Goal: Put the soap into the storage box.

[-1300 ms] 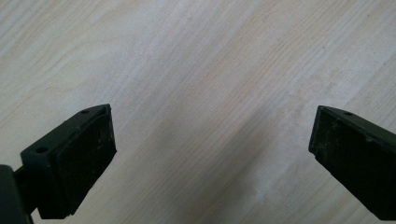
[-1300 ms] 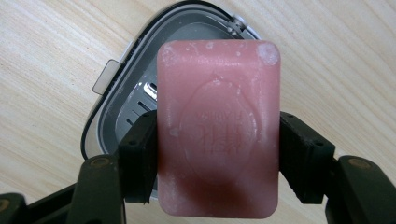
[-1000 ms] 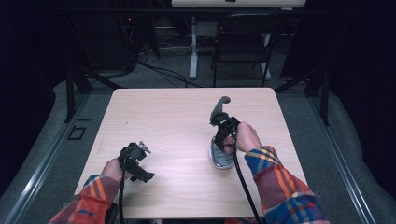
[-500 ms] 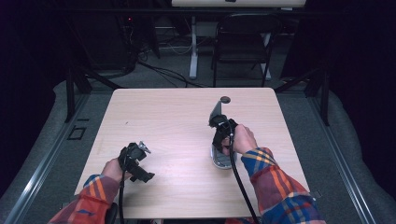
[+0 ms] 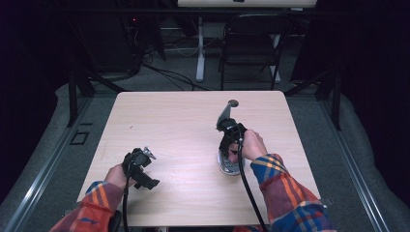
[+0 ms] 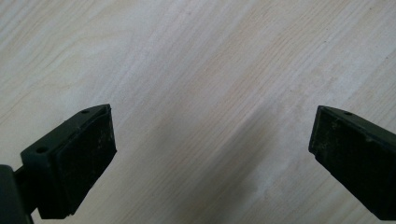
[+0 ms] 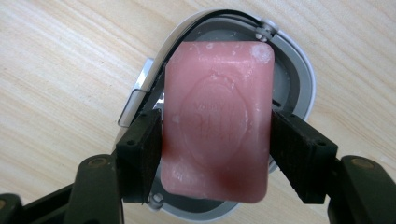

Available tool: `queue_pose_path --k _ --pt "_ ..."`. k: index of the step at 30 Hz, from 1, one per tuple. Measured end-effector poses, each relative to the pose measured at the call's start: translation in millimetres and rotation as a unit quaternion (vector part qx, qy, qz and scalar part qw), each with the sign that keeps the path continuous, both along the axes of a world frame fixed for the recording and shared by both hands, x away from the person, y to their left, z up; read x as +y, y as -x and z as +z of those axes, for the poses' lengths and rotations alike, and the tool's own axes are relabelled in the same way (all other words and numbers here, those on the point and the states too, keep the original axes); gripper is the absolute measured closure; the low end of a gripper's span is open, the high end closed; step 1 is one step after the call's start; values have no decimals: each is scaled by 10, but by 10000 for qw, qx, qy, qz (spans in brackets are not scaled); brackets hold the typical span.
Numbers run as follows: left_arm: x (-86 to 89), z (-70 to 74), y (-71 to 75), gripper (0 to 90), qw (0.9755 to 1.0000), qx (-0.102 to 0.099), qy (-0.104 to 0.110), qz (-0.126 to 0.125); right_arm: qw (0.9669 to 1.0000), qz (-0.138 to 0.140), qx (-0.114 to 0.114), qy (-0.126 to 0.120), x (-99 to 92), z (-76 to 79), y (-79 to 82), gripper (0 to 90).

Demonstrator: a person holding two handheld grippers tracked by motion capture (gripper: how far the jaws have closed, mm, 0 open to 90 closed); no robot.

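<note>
Gripper in my right hand (image 7: pixel 215 158) is clamped on one pink soap bar (image 7: pixel 217 121), a black pad pressed to each long side; the jaws have only just eased a touch, yet both pads touch the soap. Right beneath the bar sits one oval silver-white soap dish (image 7: pixel 299 70), its rim showing around the soap on every side, so the bar is over the dish's hollow; I cannot tell whether it touches the bottom. From the high view, my right gripper (image 5: pixel 227 140) points down at the dish (image 5: pixel 231 166), with one grey lid-like piece (image 5: pixel 227 110) lying just beyond it on the wooden table (image 5: pixel 179 121). My left gripper (image 6: pixel 212 149) stands wide open, two pads far apart, holding nothing, bare wood between them. It rests well apart from the dish, near the table's close edge (image 5: pixel 140 166).
</note>
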State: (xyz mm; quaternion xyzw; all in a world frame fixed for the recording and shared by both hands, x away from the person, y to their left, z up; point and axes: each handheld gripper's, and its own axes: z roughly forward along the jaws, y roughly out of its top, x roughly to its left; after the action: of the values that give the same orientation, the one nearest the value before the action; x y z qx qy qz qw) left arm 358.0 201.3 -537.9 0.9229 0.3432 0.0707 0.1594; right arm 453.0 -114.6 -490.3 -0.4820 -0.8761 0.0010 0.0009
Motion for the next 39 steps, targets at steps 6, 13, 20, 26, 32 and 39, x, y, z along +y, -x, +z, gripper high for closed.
queue_pose_path --k 6,13,20,26,32,39 --pt "-31 -8 -9 5 10000 15 -10 -28 9997 136 8 -190 -62 111 66 365" --pt "-51 -6 -21 5 9999 30 -36 -110 9979 138 -329 -544 -186 251 178 331" --pt "-53 -6 -18 5 9999 30 -30 -97 9957 236 -622 -644 -390 359 288 282" --pt "-57 -4 -18 5 9999 30 -41 -94 9927 317 -847 -794 -597 420 427 214" --pt "-57 -3 -17 5 10000 23 -43 -86 9887 430 -1075 -950 -829 400 566 145" --pt "-58 -1 -15 5 9999 2 -41 -94 9863 415 -1250 -998 -1074 290 709 115"
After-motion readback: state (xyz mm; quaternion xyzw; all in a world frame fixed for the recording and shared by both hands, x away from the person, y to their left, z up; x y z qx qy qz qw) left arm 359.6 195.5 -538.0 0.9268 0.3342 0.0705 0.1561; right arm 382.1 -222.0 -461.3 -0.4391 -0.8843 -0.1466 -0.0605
